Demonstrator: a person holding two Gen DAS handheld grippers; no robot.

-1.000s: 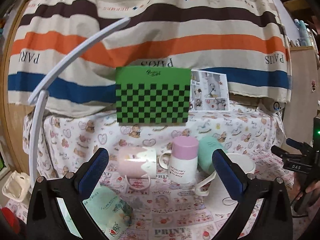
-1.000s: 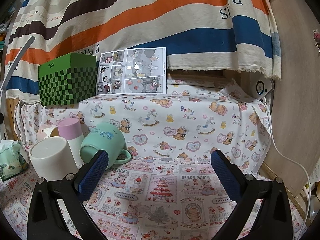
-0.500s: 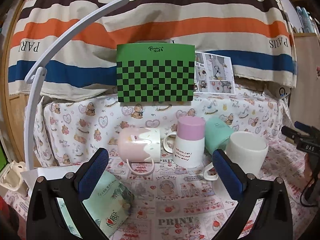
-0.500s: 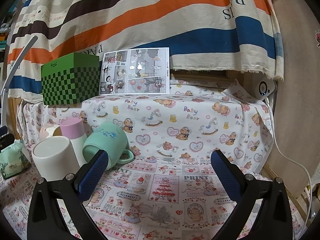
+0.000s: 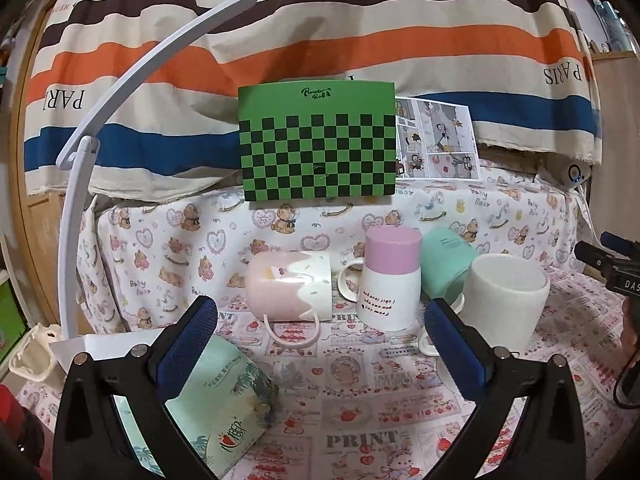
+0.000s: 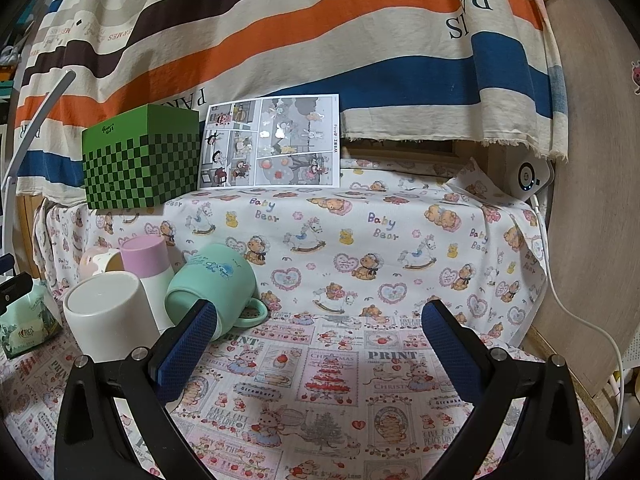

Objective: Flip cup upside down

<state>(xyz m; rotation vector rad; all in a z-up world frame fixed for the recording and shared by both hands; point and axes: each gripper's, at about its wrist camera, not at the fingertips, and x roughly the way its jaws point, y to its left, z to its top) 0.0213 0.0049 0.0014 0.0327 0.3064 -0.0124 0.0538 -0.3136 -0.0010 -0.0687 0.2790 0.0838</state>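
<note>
Several cups stand grouped on the printed cloth. A pink-and-white mug [image 5: 289, 290] lies on its side, handle toward me. A white mug with a pink base [image 5: 391, 278] stands upside down. A mint green mug [image 5: 446, 268] lies tilted on its side behind it; in the right wrist view [image 6: 212, 286] its handle points right. A plain white cup [image 5: 502, 302] stands upside down at the right, also in the right wrist view [image 6: 108, 318]. My left gripper [image 5: 320, 344] is open and empty, in front of the mugs. My right gripper [image 6: 320, 344] is open and empty, right of the cups.
A green checkered box [image 5: 318, 148] and a comic sheet [image 6: 272, 142] stand on the raised ledge behind. A tissue pack [image 5: 224, 396] lies front left. A white curved lamp arm [image 5: 120, 92] rises at left. A white device [image 6: 530, 176] with cable sits far right.
My left gripper has dropped lower and come closer to the mugs, which now sit higher and larger in its view. My right gripper has barely shifted. Both stay open.
</note>
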